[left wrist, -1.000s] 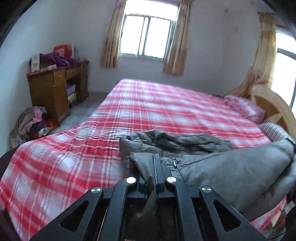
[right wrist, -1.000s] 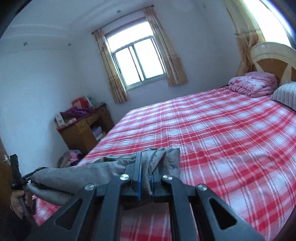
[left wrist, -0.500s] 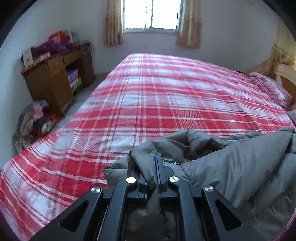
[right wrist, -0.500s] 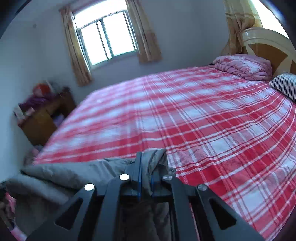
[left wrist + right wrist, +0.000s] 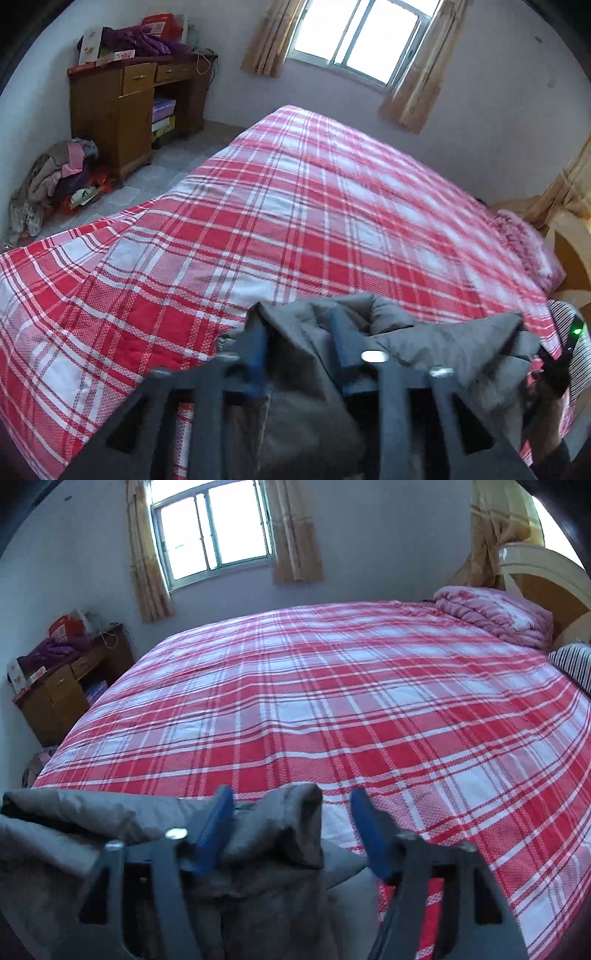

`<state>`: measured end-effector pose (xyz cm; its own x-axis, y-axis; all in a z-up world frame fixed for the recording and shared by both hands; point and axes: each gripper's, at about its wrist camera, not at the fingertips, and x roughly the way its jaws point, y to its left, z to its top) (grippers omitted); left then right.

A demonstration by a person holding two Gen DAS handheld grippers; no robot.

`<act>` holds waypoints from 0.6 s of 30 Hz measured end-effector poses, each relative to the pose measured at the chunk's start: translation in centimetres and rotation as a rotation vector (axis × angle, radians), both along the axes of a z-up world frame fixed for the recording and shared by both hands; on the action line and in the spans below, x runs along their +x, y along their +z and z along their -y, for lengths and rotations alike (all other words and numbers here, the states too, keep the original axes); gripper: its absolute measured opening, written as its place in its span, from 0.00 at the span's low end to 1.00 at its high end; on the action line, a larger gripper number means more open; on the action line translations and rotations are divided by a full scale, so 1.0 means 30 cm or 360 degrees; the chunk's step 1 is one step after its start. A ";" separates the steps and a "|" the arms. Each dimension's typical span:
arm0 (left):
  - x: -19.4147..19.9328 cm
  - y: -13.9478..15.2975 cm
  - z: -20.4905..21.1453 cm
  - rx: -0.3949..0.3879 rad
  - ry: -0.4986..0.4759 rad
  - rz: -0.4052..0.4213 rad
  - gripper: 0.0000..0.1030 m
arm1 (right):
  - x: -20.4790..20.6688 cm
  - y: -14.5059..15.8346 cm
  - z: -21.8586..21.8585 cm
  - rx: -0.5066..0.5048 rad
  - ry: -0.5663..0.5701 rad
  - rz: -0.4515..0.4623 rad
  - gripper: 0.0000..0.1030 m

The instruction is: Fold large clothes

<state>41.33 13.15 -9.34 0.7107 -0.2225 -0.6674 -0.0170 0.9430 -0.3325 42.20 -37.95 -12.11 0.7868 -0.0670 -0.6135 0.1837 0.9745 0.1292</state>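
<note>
Looks like drop-off time: both tongs, left (image 5: 299,332) and right (image 5: 290,812), spread around the grey jacket (image 5: 424,332), next pulling clear to re-grab for a fold.

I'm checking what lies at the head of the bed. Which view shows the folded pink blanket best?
The right wrist view: the folded pink blanket sits sharp and whole before the headboard. The left wrist view shows it blurred at the frame edge.

The left gripper (image 5: 297,328) has its blue-padded fingers (image 5: 255,339) spread apart, and grey cloth lies in the gap between them. The right gripper (image 5: 291,812) is spread wider, its right finger (image 5: 367,827) clear of the cloth.
</note>
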 end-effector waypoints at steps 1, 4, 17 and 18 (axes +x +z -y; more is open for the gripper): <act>-0.007 0.015 -0.008 -0.0012 0.0032 0.0021 0.86 | 0.004 -0.001 0.002 0.0000 0.0006 -0.0003 0.69; -0.037 0.059 -0.035 0.0016 0.0164 0.0139 0.95 | 0.003 0.006 -0.002 -0.0033 -0.0007 0.0009 0.71; -0.234 0.223 0.321 0.0910 0.0595 0.0576 0.96 | -0.160 0.231 -0.210 -0.0214 -0.0059 0.0293 0.87; -0.234 0.216 0.346 0.0903 0.0556 0.0578 0.96 | -0.176 0.234 -0.251 -0.0222 -0.0010 0.0318 0.88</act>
<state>34.31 2.78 -2.85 0.8737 0.3637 -0.3230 -0.3282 0.9309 0.1605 36.93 -30.43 -5.09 0.8910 -0.1456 -0.4300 0.1743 0.9843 0.0279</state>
